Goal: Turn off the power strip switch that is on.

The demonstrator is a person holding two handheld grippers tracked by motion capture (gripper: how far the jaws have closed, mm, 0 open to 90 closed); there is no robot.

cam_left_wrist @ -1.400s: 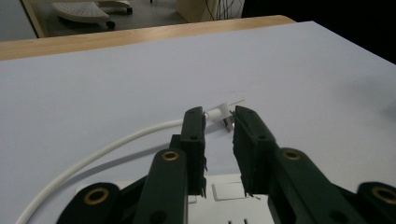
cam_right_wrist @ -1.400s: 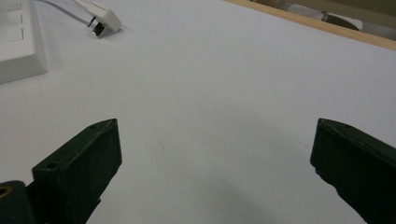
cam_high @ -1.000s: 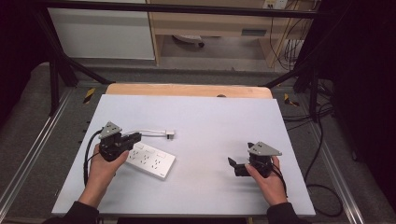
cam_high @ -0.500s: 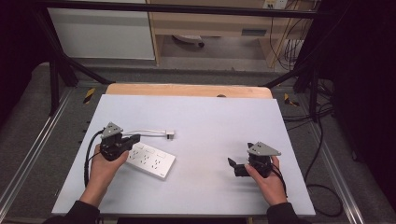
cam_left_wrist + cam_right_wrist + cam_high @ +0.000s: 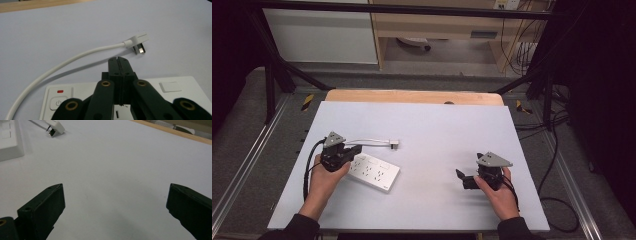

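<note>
On the white table (image 5: 427, 125), left gripper (image 5: 118, 60) has just closed above the power strip (image 5: 374, 171).

My desk (image 5: 452, 125) has a pale grey-white top, with a light wood strip (image 5: 412, 96) along its far edge. Grey carpet floor (image 5: 242, 145) all round. Black metal frame posts (image 5: 269, 75) stand far left and far right. Far side: white cabinet panel (image 5: 319, 35) at left, wooden shelf unit (image 5: 447, 30) at centre. Black cables (image 5: 557, 150) trail down the right side. Room edges are dark, light falls on the desk.
</note>
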